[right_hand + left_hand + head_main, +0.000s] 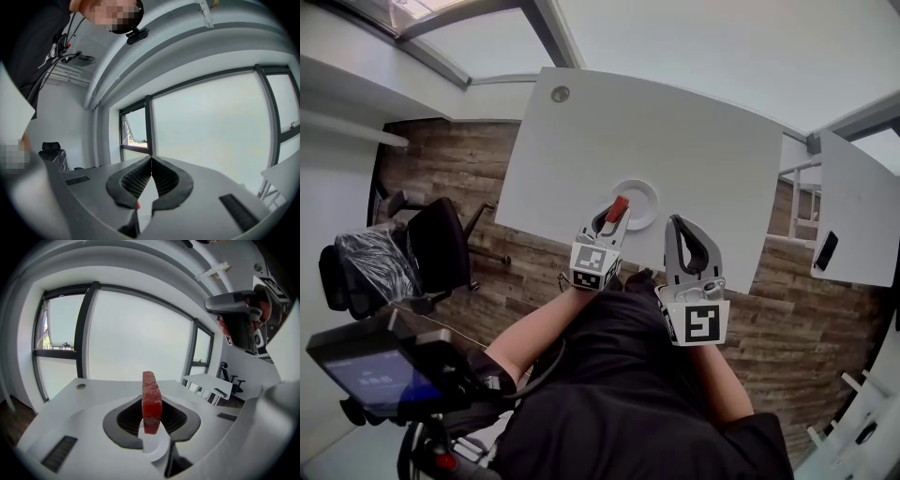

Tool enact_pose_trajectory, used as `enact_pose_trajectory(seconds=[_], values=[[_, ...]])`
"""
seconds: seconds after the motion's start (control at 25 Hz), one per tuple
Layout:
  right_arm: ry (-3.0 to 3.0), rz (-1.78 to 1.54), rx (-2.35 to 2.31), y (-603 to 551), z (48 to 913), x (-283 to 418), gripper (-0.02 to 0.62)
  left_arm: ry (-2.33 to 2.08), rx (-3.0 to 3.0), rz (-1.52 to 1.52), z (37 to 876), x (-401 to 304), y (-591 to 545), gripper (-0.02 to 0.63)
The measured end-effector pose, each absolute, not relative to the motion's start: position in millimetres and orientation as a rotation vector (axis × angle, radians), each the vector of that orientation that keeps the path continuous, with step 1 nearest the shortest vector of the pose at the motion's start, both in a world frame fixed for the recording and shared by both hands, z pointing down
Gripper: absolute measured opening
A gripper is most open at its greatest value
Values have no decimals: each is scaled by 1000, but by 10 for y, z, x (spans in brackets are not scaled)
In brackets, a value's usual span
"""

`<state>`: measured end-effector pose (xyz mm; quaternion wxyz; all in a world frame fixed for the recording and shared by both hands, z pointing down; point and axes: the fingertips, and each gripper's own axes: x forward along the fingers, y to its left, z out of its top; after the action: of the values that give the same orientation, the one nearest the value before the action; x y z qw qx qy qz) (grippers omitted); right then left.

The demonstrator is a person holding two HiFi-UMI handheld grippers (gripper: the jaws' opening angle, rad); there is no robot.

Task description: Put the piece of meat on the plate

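We see the left gripper (614,218) clamped on the piece of meat (619,207); in the left gripper view the red slab stands on its edge, pinched between the two dark ribbed pads, with its upper part rising above them. In the head view the piece of meat shows against the near left rim of the round white plate (652,196) (whether it touches the plate or hangs just above it, we cannot tell from this steep angle). The plate sits near the front edge of the white table (694,122), close to the person's body.

The right gripper (676,222) is held just beside the left one, to its right and a little nearer the person; its own view shows the jaws brought together so that their tips meet, and nothing is caught between the pads. It points over the table's front edge, right of the plate.

Far back on the table we make out a small round grey grommet (560,94); a black office chair (441,246) stands on the wooden floor (431,159) to the left; on a second white table (862,202) at the right lies a dark phone (826,250).
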<state>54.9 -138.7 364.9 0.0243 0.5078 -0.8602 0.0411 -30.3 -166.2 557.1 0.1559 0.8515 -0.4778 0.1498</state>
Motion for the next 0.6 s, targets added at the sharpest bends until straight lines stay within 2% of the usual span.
enact_pose_trajectory(seconds=[0.32, 0.6], values=[[-2605, 248, 1621, -1878, 4018, 814, 6, -1256, 2390, 633, 6415, -106, -2057, 95], [-2573, 251, 1645, -1814, 4012, 837, 6, -1170, 2384, 700, 6755, -32, -1987, 95]])
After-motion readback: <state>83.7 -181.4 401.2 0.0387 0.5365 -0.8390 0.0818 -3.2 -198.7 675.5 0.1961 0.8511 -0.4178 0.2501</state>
